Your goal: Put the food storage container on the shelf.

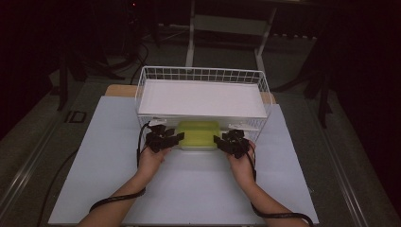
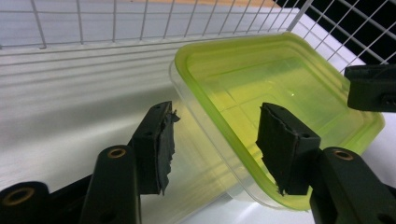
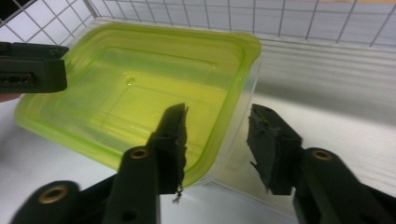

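A person's forearms reach in from the near edge of a pale, matte tabletop (image 1: 189,189), each hand holding a black two-jaw gripper. The left gripper (image 2: 215,140) and right gripper (image 3: 217,140) flank a shallow container (image 1: 197,135) with a glossy, translucent lime-green lid and a clear body with rounded corners. On each gripper the jaws stand apart, straddling one side rim of the container, their ragged black pads not pressing on it. The container sits half under the front of a white wire basket (image 1: 146,80) toward the tabletop's far edge, beneath the flat white shelf (image 1: 201,99) inside it. To finish well, both hands should likely draw back evenly, without nudging the slick lid.
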`<state>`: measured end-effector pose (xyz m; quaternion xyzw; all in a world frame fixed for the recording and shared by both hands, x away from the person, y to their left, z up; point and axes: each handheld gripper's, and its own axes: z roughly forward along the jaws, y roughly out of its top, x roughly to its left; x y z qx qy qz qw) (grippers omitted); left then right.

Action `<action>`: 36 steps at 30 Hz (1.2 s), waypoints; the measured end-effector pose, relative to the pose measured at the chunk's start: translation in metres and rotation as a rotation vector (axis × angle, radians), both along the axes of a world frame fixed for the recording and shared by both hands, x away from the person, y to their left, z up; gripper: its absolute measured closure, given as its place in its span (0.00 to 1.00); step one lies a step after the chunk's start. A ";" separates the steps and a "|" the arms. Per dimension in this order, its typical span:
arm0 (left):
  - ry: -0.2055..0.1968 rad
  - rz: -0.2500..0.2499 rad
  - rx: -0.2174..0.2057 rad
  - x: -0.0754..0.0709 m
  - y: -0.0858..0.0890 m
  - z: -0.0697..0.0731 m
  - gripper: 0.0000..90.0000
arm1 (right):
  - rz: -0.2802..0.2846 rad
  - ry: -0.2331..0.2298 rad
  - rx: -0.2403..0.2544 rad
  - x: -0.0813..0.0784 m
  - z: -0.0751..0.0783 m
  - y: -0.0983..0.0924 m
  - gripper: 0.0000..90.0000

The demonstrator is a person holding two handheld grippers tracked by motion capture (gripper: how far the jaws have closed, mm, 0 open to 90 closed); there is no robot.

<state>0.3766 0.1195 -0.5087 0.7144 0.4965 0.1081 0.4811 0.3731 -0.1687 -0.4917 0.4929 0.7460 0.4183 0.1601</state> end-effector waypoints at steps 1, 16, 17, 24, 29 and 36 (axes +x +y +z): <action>-0.001 -0.005 -0.006 -0.002 0.001 0.001 0.51 | -0.003 -0.008 0.013 -0.004 0.003 -0.001 0.60; -0.069 -0.103 -0.079 -0.052 0.029 0.018 0.29 | 0.126 0.009 0.037 -0.046 0.012 0.013 0.75; -0.074 -0.116 -0.092 -0.057 0.031 0.020 0.27 | 0.134 0.019 0.030 -0.047 0.010 0.016 0.77; -0.182 -0.103 -0.062 -0.091 0.040 0.027 0.00 | 0.216 0.056 -0.004 -0.048 -0.004 0.035 1.00; -0.211 -0.081 -0.114 -0.099 0.048 0.017 0.00 | 0.227 0.063 -0.040 -0.043 -0.014 0.050 1.00; -0.244 -0.091 -0.111 -0.099 0.049 0.011 0.00 | 0.204 0.055 -0.069 -0.031 -0.022 0.057 1.00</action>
